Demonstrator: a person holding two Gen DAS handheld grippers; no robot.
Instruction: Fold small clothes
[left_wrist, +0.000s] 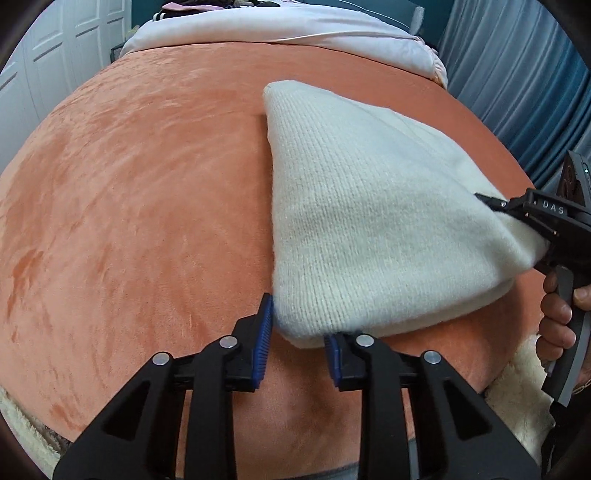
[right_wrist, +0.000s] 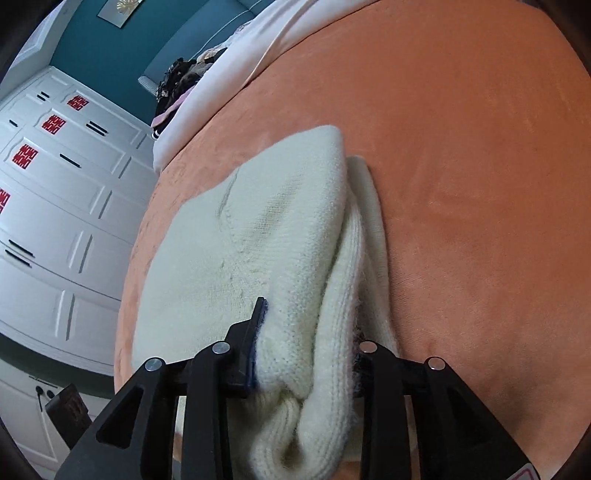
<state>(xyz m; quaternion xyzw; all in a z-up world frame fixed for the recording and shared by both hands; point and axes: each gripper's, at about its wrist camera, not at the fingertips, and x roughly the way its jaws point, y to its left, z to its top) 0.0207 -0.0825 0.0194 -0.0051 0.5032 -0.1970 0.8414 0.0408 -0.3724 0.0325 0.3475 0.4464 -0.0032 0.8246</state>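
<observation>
Cream knit, thick and ribbed, is what both grippers have hold of: a small sweater (left_wrist: 369, 221) already doubled over on the orange velvety bedspread (left_wrist: 129, 203). In the left wrist view it lies right of centre, its long axis running from the near edge at the bottom up toward the top of the frame, narrowing to a rounded far corner. The left gripper (left_wrist: 298, 345) sits at the near-left corner, its blue-padded jaws drawn in on that corner of folded knit, though how firmly they bite I can't quite tell. The right gripper (left_wrist: 515, 218) comes in from the right edge of that view, held by a hand (left_wrist: 557, 314), pinching the lifted right-hand side. In the right wrist view the right gripper (right_wrist: 306, 354) has a fat bundle of layers bunched between its jaws, clearly clamped. From here it looks like the right-hand side is the one that gets carried across leftward, with the left corner as the anchor. Several plies show at the right edge, slightly uneven.
</observation>
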